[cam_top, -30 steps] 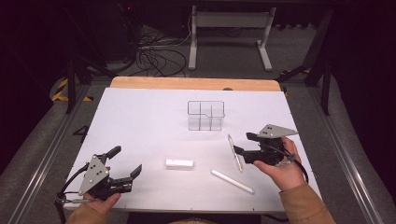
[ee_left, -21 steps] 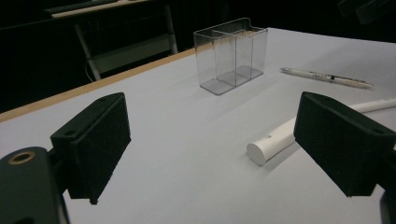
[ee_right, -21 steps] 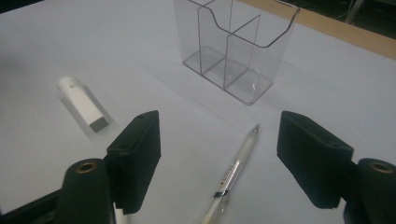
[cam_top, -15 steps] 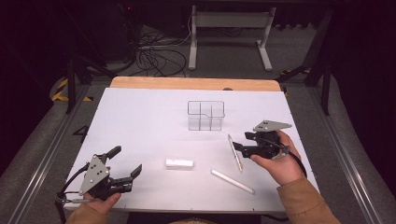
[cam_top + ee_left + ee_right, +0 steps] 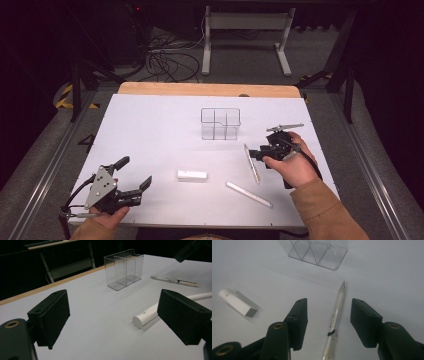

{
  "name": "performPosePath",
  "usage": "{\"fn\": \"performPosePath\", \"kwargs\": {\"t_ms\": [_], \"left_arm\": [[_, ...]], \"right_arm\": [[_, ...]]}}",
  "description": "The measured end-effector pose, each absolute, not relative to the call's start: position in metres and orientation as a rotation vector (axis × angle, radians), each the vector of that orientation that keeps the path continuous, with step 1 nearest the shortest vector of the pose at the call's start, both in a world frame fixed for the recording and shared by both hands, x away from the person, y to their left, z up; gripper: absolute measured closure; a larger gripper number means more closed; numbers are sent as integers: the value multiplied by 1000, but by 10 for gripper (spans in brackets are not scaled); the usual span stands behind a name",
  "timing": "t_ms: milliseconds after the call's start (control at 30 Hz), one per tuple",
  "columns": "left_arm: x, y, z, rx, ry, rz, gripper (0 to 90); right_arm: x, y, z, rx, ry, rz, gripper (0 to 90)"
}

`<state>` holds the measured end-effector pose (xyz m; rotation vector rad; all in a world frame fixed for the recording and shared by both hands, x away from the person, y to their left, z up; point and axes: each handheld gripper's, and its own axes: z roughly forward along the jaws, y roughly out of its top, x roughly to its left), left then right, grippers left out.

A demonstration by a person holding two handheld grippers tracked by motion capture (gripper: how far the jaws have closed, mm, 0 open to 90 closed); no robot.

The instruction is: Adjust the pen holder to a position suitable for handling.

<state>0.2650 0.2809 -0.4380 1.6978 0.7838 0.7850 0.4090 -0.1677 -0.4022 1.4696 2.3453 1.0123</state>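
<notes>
A translucent pen [image 5: 251, 162] lies on the white table [image 5: 150, 125], right of centre. My right gripper [image 5: 256, 155] is down over it. In the right gripper view the pen [image 5: 337, 312] runs between the two jaws of the right gripper [image 5: 329, 303]. The jaws have just been closing, but both pads still stand clear of the pen. My left gripper [image 5: 134, 171] rests open at the front left with nothing between the jaws of the left gripper [image 5: 113, 305]. A short white piece [image 5: 192, 175] lies ahead of it.
A clear divided container [image 5: 220, 123] stands upright just behind the table's middle, also in the left gripper view as the container [image 5: 124, 268]. A long white stick [image 5: 248, 194] lies near the front right. The table's wooden far edge [image 5: 205, 89] borders a dark floor with cables.
My right gripper has shifted a little left and away, over the pen, and its jaws have narrowed around it. The left gripper and the other objects have not moved.
</notes>
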Motion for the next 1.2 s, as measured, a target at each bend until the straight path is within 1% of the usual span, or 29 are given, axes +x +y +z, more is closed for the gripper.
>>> {"fn": "performPosePath", "kwargs": {"t_ms": [133, 400, 667, 733, 1100, 1200], "left_arm": [[265, 281, -438, 1698, 784, 786, 118], [265, 281, -438, 1700, 783, 786, 118], [265, 281, -438, 1703, 784, 789, 118], [265, 281, -438, 1704, 785, 790, 119], [265, 281, -439, 1703, 787, 792, 120], [266, 281, -439, 1705, 787, 792, 121]], "right_arm": [[414, -165, -405, 1522, 2349, 969, 520], [423, -158, -410, 1597, 2363, 882, 534], [430, -152, -414, 1611, 2381, 810, 573], [433, -151, -415, 1603, 2384, 782, 600], [445, -141, -428, 1646, 2411, 683, 585], [447, -139, -431, 1660, 2417, 655, 614]]}}
